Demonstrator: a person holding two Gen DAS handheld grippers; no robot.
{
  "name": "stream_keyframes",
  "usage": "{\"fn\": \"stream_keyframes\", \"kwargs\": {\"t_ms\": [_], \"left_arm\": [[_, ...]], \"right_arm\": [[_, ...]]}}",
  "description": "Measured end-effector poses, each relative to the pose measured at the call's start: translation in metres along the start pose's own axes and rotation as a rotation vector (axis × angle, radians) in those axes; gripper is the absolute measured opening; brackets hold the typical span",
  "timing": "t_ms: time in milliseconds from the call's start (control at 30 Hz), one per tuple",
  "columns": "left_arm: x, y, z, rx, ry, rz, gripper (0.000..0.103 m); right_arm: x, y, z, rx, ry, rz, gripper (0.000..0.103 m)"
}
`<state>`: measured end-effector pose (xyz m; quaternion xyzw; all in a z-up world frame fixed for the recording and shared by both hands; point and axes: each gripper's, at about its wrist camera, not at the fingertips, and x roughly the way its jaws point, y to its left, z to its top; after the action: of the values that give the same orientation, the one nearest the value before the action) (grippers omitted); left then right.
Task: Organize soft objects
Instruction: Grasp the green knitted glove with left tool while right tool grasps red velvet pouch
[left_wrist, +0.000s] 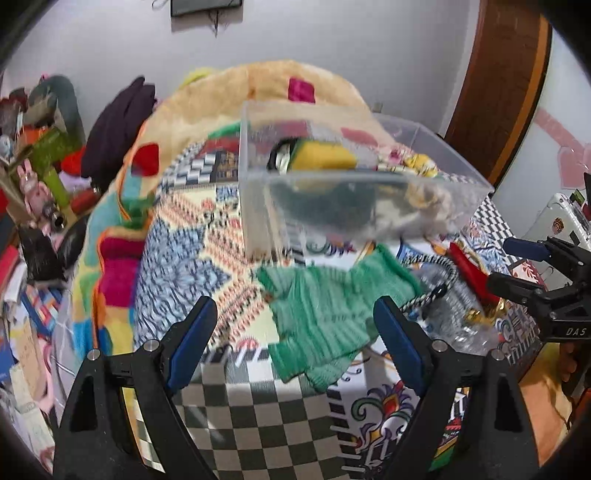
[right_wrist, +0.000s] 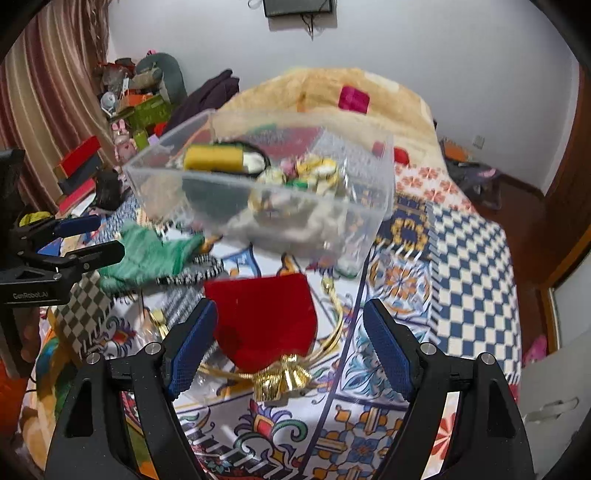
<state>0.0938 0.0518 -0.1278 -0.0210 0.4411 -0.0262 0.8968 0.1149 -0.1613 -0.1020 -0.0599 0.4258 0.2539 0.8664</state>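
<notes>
While one clear box (right_wrist: 258, 206) is sitting far on the bed, the left gripper (left_wrist: 295, 332), marked "GenRobot.AI", is spreading over one green knit (left_wrist: 325, 314), the right gripper (right_wrist: 290, 339) over one red pouch (right_wrist: 266, 317).

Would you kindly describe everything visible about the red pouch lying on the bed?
The red pouch is a soft, velvety-looking drawstring bag, lying flat on the patterned bedspread. Its gathered mouth, trimmed in shiny gold fabric, points toward the camera, and gold cords trail from it. It lies in front of the clear plastic box, between the open fingers of the right gripper, which do not touch it. The left wrist view shows only its red edge.
</notes>
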Motion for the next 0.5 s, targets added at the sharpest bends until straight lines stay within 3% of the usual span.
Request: {"fn": "stream_keyframes", "kwargs": {"t_ms": [133, 300, 367, 500], "left_arm": [[0.01, 0.001, -0.006, -0.014, 0.025, -0.015, 0.085], [0.017, -0.002, -0.009, -0.023, 0.043, -0.037, 0.072], [0.017, -0.003, -0.01, -0.016, 0.041, -0.044, 0.066], [0.015, -0.007, -0.012, 0.008, 0.037, -0.057, 0.05]], "right_arm": [[0.012, 0.003, -0.008, -0.015, 0.042, 0.015, 0.078], [0.015, -0.002, -0.011, 0.001, 0.052, 0.039, 0.075], [0.017, -0.004, -0.013, 0.015, 0.068, 0.051, 0.063], [0.02, -0.006, -0.015, 0.038, 0.092, 0.058, 0.049]]}}
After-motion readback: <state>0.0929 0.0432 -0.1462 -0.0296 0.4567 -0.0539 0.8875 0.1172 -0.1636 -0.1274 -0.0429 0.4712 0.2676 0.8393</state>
